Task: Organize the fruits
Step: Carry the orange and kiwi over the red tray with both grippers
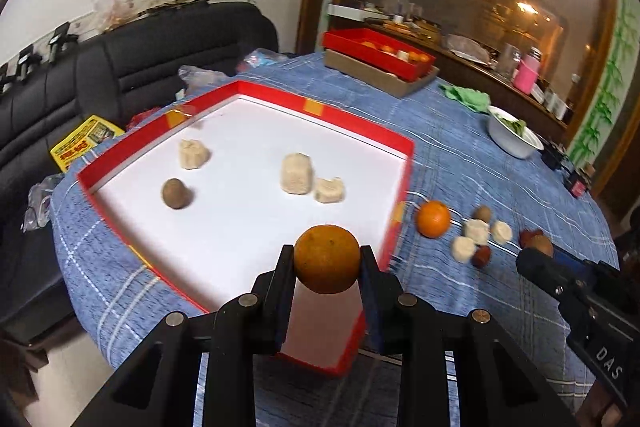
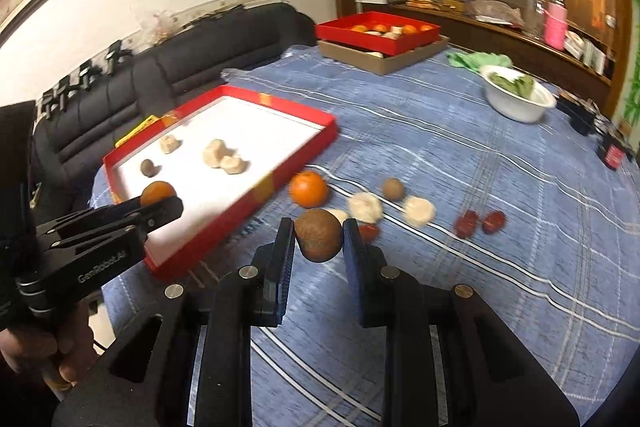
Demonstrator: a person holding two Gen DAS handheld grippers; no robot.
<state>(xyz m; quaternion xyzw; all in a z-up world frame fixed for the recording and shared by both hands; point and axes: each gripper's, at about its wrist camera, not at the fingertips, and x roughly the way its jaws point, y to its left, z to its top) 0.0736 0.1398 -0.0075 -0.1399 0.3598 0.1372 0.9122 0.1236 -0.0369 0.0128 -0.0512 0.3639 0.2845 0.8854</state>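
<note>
My left gripper (image 1: 326, 253) is shut on an orange (image 1: 327, 259) and holds it above the near edge of the red tray (image 1: 362, 125) with a white floor. The tray holds a brown round fruit (image 1: 175, 193) and three pale lumps (image 1: 296, 173). My right gripper (image 2: 318, 233) is shut on a brown round fruit (image 2: 319, 235) above the blue cloth, right of the tray (image 2: 280, 107). On the cloth lie another orange (image 2: 308, 189), pale lumps (image 2: 365, 207), a small brown fruit (image 2: 393, 189) and red dates (image 2: 479, 222).
A second red tray (image 2: 380, 43) with fruit sits on a cardboard box at the table's far side. A white bowl (image 2: 516, 105) with greens and a green cloth (image 2: 476, 59) are at the far right. A black sofa (image 1: 140, 63) stands behind the table's left edge.
</note>
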